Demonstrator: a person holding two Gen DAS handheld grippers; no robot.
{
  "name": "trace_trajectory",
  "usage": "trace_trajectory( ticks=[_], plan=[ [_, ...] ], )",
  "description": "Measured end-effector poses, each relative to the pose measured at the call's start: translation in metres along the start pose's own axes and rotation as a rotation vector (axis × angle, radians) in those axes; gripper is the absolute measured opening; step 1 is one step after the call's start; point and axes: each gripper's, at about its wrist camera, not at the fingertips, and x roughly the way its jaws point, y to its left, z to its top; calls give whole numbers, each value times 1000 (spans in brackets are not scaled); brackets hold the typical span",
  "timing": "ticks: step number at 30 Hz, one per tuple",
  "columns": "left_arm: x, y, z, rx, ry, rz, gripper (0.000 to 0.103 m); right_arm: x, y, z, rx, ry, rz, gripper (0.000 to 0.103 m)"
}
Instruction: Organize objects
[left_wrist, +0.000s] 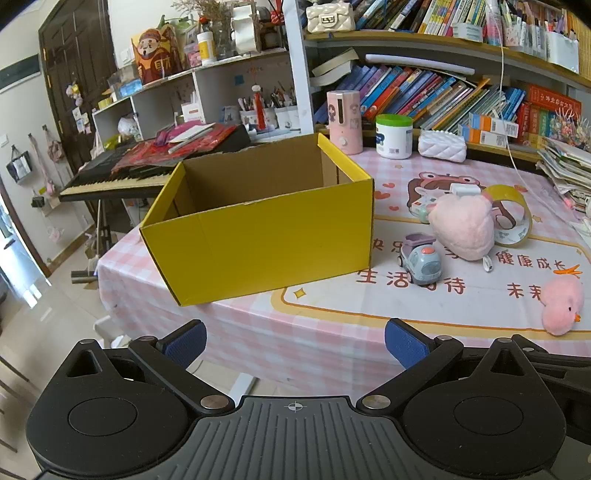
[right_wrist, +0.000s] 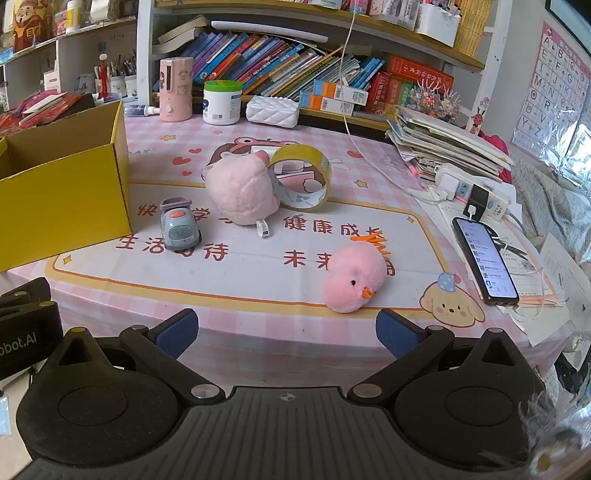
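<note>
Nearest to the lens: right gripper (right_wrist: 286, 332) spread wide and empty, hovering over the front edge of the bench (right_wrist: 258, 302), with the pink chick (right_wrist: 352, 278) lying just beyond its right pad. Left gripper (left_wrist: 295, 343) equally wide, nothing between the pads, aimed toward the yellow box (left_wrist: 258, 236) at the bench's left side. Box open on top and apparently empty inside, as far as visible. Between box and chick: toy car (right_wrist: 180, 229) just beside the box wall, round pink plush (right_wrist: 240, 192) behind it, tape roll (right_wrist: 301, 177) upright and touching the plush. Probably light and soft, both plush toys: easy to squeeze across the body, no danger of breaking. Car likely hard plastic on wheels, may roll away, so better pinched across the sides. Tape stiff, best taken by the rim. Only from the right view: phone (right_wrist: 485, 258) and power strip (right_wrist: 476, 192) at the right edge. Only from the left view: box interior and a keyboard (left_wrist: 122, 177) beyond the bench.
</note>
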Motion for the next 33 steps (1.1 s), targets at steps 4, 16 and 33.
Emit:
trace_trajectory(
  ticks=[4,16,33],
  plan=[
    [2,1,-1,-1,6,0,103,1,1,1,1,5,5,103],
    [8,5,-1,-2,26,-4,103,5,5,3,-6,19,9,103],
    [9,5,1,3,29,-9,103,5,6,3,-4,20,7,103]
  ],
)
